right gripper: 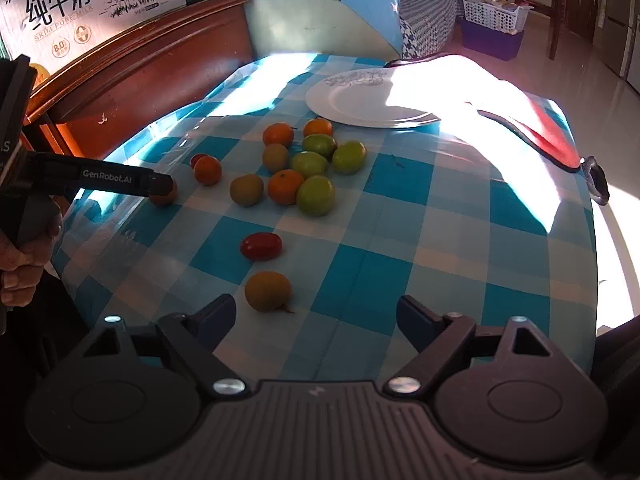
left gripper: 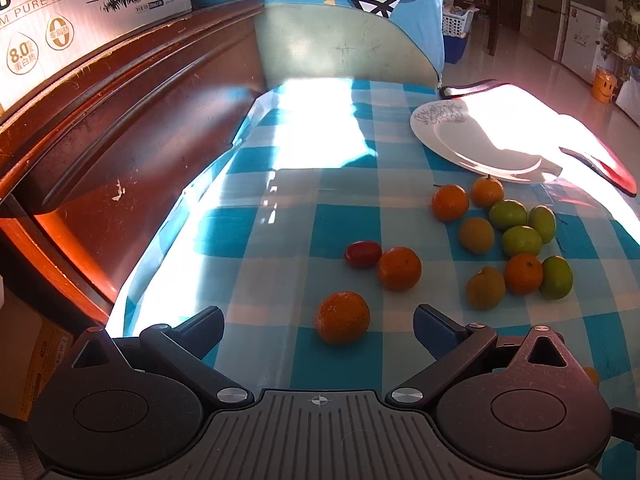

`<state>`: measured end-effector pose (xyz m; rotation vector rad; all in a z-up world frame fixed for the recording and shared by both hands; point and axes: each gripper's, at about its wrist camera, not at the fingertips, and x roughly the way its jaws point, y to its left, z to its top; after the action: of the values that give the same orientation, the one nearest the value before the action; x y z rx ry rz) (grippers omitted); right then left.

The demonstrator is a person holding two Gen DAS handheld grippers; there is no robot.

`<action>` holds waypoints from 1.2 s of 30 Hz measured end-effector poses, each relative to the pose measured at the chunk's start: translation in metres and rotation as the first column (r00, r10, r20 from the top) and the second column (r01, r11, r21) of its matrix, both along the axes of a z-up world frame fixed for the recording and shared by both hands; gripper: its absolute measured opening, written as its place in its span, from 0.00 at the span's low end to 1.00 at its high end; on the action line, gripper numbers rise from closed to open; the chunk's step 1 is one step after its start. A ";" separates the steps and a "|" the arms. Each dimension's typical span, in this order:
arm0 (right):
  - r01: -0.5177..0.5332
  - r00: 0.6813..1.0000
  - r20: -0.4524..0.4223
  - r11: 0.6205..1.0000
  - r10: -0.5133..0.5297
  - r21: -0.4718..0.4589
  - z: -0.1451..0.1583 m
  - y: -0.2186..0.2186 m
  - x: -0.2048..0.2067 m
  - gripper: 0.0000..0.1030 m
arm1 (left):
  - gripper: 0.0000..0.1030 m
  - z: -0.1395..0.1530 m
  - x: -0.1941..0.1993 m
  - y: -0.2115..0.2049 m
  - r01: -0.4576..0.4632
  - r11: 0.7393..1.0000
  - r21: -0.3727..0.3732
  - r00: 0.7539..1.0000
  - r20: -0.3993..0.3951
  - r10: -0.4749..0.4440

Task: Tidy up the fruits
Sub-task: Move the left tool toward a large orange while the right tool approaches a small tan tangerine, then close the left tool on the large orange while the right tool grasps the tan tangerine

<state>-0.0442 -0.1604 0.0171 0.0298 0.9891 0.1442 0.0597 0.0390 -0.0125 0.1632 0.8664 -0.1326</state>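
Observation:
Loose fruit lies on a blue-and-white checked tablecloth. My left gripper is open, and an orange mandarin lies between its fingertips without touching either pad. Beyond it are a red tomato and another mandarin. In the right wrist view the left gripper reaches over that same mandarin. My right gripper is open and holds nothing. A yellow-brown fruit sits just ahead of its left finger, with a red tomato behind it. A white plate stands empty at the far side.
A cluster of several green, orange and yellow-brown fruits lies in front of the plate. A red mat with a dark rim lies at the far right by the table edge. A dark wooden board with a milk carton on it borders the left.

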 end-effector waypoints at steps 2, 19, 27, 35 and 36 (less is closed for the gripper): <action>-0.003 1.000 -0.006 1.000 0.003 -0.001 -0.003 0.002 0.001 0.84 | 0.94 -0.004 0.003 -0.002 0.011 1.000 -0.005 1.000 -0.008 -0.011; -0.061 0.997 0.037 0.998 0.062 -0.017 -0.013 0.017 0.006 0.57 | 0.60 -0.017 0.016 0.008 -0.033 0.997 -0.072 0.999 -0.040 0.030; -0.119 0.991 0.050 0.992 0.121 -0.030 -0.019 0.029 0.010 0.37 | 0.44 -0.020 0.016 0.005 -0.018 0.997 -0.072 0.999 -0.044 0.015; -0.119 0.991 0.062 0.992 0.121 -0.033 -0.021 0.028 0.011 0.28 | 0.27 -0.019 0.015 0.006 -0.027 0.995 -0.093 0.999 -0.032 0.024; -0.115 0.991 0.065 0.993 0.117 -0.035 -0.020 0.028 0.011 0.28 | 0.27 -0.019 0.015 0.006 -0.032 0.994 -0.100 0.999 -0.030 0.029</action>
<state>-0.0329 -0.1328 -0.0032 -0.0612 0.9263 0.2352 0.0747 0.0454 -0.0313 0.0540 0.8883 -0.1500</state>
